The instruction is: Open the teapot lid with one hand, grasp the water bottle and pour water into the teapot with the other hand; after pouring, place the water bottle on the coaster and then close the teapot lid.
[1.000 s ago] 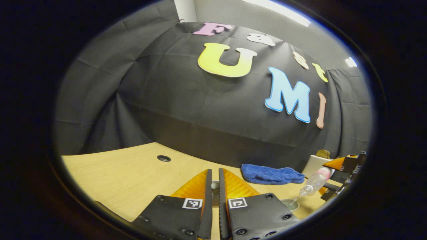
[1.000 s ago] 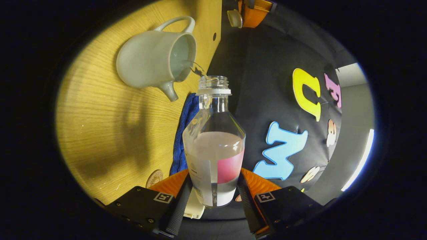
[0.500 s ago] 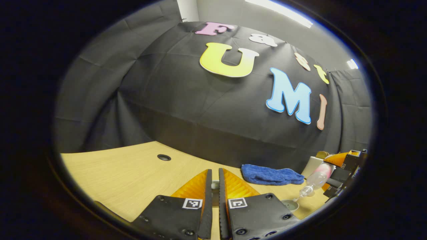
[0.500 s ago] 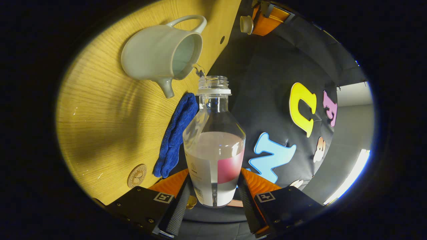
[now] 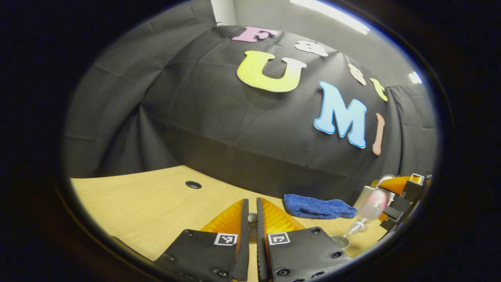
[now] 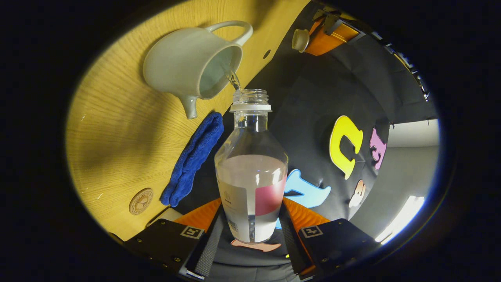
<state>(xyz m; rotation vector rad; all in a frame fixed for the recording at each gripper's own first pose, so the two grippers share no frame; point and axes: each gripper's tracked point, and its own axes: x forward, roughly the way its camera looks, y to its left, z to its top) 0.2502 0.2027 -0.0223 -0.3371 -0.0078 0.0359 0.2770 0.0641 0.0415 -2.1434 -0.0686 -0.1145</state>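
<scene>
1. Your right gripper [image 6: 250,231] is clamped on the water bottle [image 6: 251,176], one finger pressing each side of its lower body.
2. The bottle is tipped, mouth toward the teapot [image 6: 188,70]; a thin stream of water [image 6: 234,80] runs from the mouth into the pot's open top.
3. The bottle is clear, uncapped and part full. Its label [image 6: 250,211] is a white panel beside a pink one; the print on it is too small to read.
4. The teapot is pale and glazed, and sits lidless on the wooden bench [image 6: 117,133], handle on one side, spout on the other.
5. A folded blue cloth [image 6: 193,158] lies on the bench just beside the teapot's spout.
6. The round coaster [image 6: 141,201] lies on the bench past the cloth, well apart from the teapot; it has an embossed emblem, not readable.
7. Your left gripper [image 5: 252,219] is nearly closed, a narrow slit between the fingers, with a small pale thing in that slit.
8. In the right gripper view that thing is the teapot lid [image 6: 300,40], pinched in your left gripper [image 6: 313,37] and held off to the teapot's handle side.
9. Square coded markers sit on the gripper bodies; they carry no words.
10. In the left gripper view the bottle [image 5: 370,211] slants down to the teapot rim [image 5: 339,241], with the cloth [image 5: 319,206] just beyond it.
</scene>
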